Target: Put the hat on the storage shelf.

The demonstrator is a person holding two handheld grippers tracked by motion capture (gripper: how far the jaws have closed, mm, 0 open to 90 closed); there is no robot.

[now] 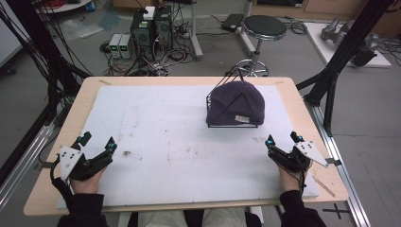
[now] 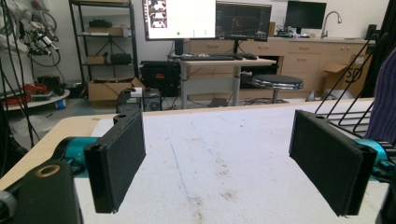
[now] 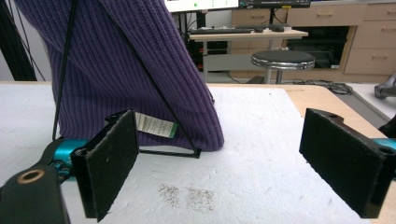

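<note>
A purple knitted beanie with a small white label sits over a black wire stand at the back right of the white mat. In the right gripper view the beanie looms close ahead on the left, the stand's wire crossing it. My right gripper rests near the front right of the mat, open and empty, a short way in front of the beanie. My left gripper rests at the front left, open with nothing between its jaws. In the left gripper view the beanie shows at the right edge.
A white foam mat covers the wooden table and bears brown stains. Beyond the far edge stand a black stool, computer boxes and cables on the floor. Black frame posts rise at both sides.
</note>
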